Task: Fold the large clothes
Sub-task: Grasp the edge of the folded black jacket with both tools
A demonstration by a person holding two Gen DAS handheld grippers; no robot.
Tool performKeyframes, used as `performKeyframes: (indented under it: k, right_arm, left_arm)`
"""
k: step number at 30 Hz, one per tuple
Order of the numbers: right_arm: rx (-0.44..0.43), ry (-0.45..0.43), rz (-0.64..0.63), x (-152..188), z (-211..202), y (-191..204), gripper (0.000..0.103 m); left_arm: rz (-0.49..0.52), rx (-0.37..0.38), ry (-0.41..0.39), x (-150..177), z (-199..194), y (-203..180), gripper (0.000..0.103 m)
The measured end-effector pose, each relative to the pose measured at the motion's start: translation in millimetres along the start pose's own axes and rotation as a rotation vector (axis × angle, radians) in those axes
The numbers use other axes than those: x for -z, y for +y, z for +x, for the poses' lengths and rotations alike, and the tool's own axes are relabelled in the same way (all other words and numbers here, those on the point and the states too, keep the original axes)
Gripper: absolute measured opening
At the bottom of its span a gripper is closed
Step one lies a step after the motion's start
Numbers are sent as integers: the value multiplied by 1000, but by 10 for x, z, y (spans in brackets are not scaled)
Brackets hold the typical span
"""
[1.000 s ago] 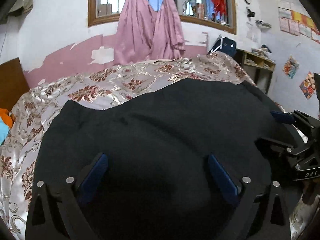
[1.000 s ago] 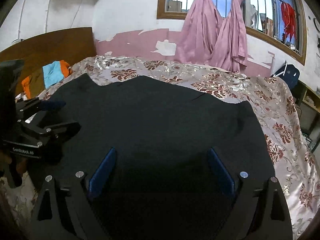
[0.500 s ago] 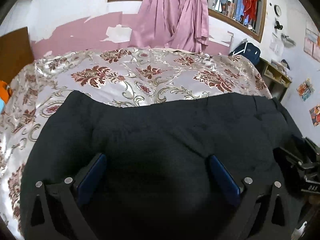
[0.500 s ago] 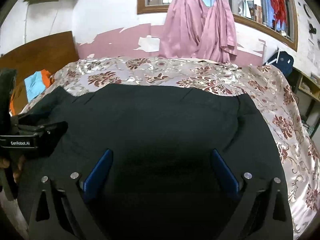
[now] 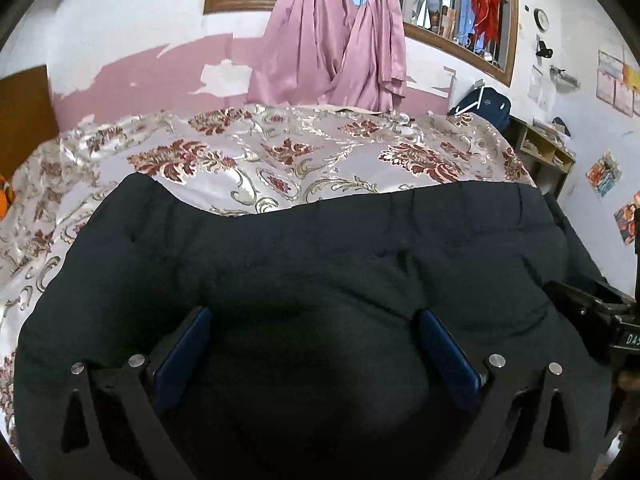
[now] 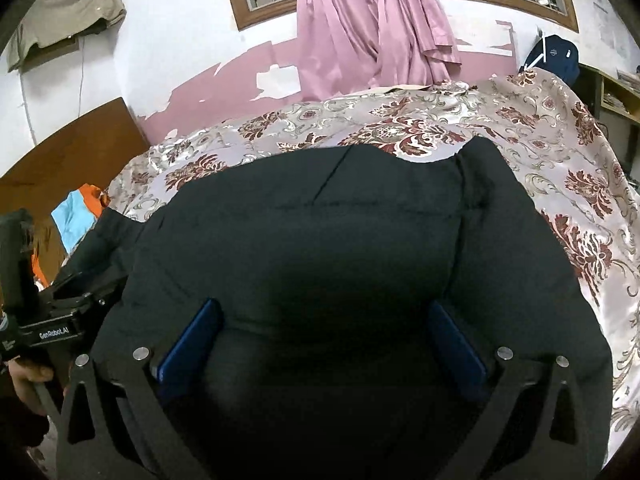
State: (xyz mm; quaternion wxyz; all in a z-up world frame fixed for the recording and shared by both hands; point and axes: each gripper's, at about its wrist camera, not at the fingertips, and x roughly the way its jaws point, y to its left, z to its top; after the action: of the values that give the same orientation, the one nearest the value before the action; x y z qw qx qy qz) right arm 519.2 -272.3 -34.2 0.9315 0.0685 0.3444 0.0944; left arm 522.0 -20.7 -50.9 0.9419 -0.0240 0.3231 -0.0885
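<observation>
A large black garment (image 5: 320,264) lies spread over a bed covered by a shiny floral bedspread (image 5: 280,160), and it fills the lower two thirds of both wrist views. In the left wrist view its far edge runs in a wavy line across the middle of the frame, with bare bedspread beyond it up to the pink and white wall. The left gripper (image 5: 316,340) hangs over the cloth at the bottom centre, its two blue-padded fingers (image 5: 184,356) standing wide apart with only flat fabric showing between them and nothing pinched. In the right wrist view the right gripper (image 6: 320,332) sits likewise at the bottom centre above the garment; its jaws are opening, already spread wide, and the dark cloth lies beneath the gap without being clamped. A seam or fold line runs diagonally on the garment toward the upper middle of that frame. Each gripper shows at the edge of the other's view: the right one at the right edge of the left view, the left one at the lower left of the right view, held by a hand (image 6: 24,376). Knotted pink curtains (image 5: 340,40) hang at the barred window (image 5: 452,8) in the upper centre, and orange and blue clothing (image 6: 76,216) lies at the left by the wooden headboard (image 6: 76,148).
</observation>
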Motion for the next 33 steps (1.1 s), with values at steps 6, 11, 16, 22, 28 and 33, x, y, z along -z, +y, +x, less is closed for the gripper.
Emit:
performKeyframes:
  k: [6, 11, 16, 22, 28, 33]
  right_arm:
    - [-18, -7, 16, 40, 59, -55, 102]
    - [-25, -12, 23, 62, 82, -51, 102]
    - [-25, -28, 25, 80, 85, -18, 102]
    - [-33, -42, 30, 84, 69, -53, 102]
    - [-40, -85, 36, 126, -36, -72, 102]
    - [-38, -119, 53, 167, -121, -139, 102]
  left_arm:
    - [2, 3, -23, 22, 24, 6, 103]
    - [-4, 14, -36, 24, 54, 24, 103]
    - [-1, 15, -54, 49, 57, 18, 103]
    - [2, 13, -59, 63, 57, 17, 103]
    - [13, 12, -77, 77, 16, 18, 103]
    - [6, 3, -120, 122, -87, 30, 103]
